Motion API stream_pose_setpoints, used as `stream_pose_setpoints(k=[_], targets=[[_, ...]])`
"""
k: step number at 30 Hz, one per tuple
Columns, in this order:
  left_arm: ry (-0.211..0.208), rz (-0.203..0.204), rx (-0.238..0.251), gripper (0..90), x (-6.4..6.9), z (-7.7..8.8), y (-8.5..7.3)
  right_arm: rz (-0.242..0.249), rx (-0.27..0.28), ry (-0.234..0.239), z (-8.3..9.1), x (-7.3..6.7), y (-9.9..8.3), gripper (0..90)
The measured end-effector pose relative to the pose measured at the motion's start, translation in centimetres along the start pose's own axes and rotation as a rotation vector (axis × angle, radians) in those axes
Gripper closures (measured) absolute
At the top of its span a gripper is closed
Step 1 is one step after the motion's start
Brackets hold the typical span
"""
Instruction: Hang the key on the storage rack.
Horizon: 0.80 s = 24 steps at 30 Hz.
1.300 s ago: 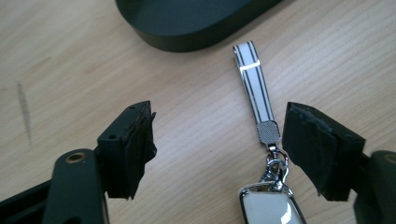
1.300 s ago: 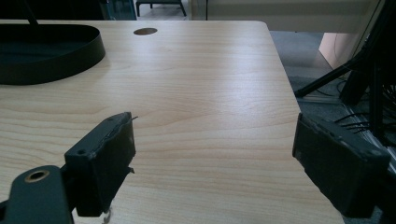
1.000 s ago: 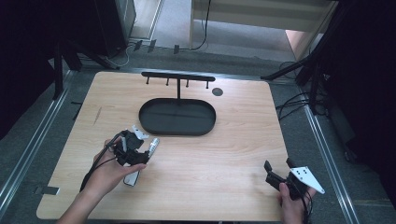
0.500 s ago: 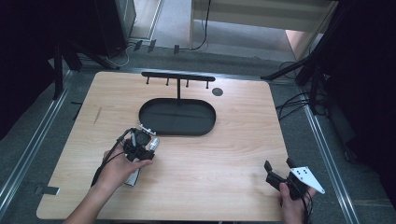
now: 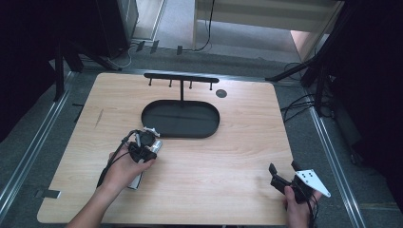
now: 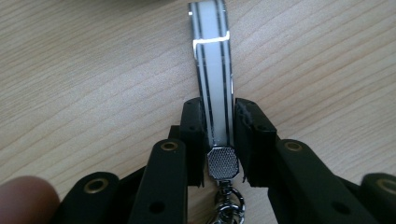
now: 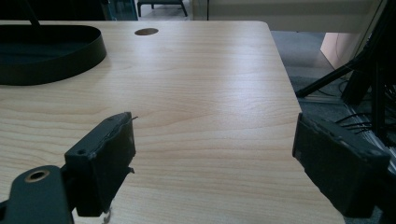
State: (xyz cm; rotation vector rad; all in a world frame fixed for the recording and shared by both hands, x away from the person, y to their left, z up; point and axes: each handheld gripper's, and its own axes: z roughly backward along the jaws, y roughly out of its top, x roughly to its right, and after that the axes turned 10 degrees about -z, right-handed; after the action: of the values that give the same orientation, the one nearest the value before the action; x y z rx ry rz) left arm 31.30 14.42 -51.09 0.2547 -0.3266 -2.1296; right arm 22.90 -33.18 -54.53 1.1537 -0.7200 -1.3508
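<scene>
A white strap point(image 6: 212, 70) with silver edges and a metal clasp point(image 6: 223, 162) lies flat on the wooden table point(image 5: 228, 152). My left gripper point(image 6: 219, 109) has just been closing, and its black pads now press on the strap from both sides just above the clasp. From above, the left gripper point(image 5: 146, 142) sits close to the near edge of the black oval tray point(image 5: 215, 124), and one end of the strap point(image 5: 135, 181) sticks out under the hand. At the table's near right corner my right gripper point(image 5: 283, 167) stands open with nothing between its fingers point(image 7: 107, 154).
A black T-shaped rack point(image 5: 180, 78) with small pegs rises behind the tray, whose wall point(image 7: 70, 58) also shows at the upper left of the right gripper view. A dark round hole point(image 5: 221, 93) lies at the back. The right table edge point(image 7: 299, 121) is close by.
The left hand has shifted a little right, towards the tray, and settled over the strap. The right hand has not moved.
</scene>
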Motion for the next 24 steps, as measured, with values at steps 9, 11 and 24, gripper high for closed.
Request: stream_pose_setpoints(k=[9,11,24], targets=[[0.002,-0.024,0.089,76.9,-0.4,1.5,-0.4,-0.004,0.0,0.001,0.0,0.0,0.0,13.0],[-0.003,-0.017,0.14,76.9,-0.6,2.1,-0.5,-0.003,-0.001,0.002,0.0,0.0,0.0,13.0],[-0.057,-0.009,0.589,77.1,-1.9,5.8,-2.0,0.003,-0.002,-0.001,0.0,0.0,0.0,13.0]])
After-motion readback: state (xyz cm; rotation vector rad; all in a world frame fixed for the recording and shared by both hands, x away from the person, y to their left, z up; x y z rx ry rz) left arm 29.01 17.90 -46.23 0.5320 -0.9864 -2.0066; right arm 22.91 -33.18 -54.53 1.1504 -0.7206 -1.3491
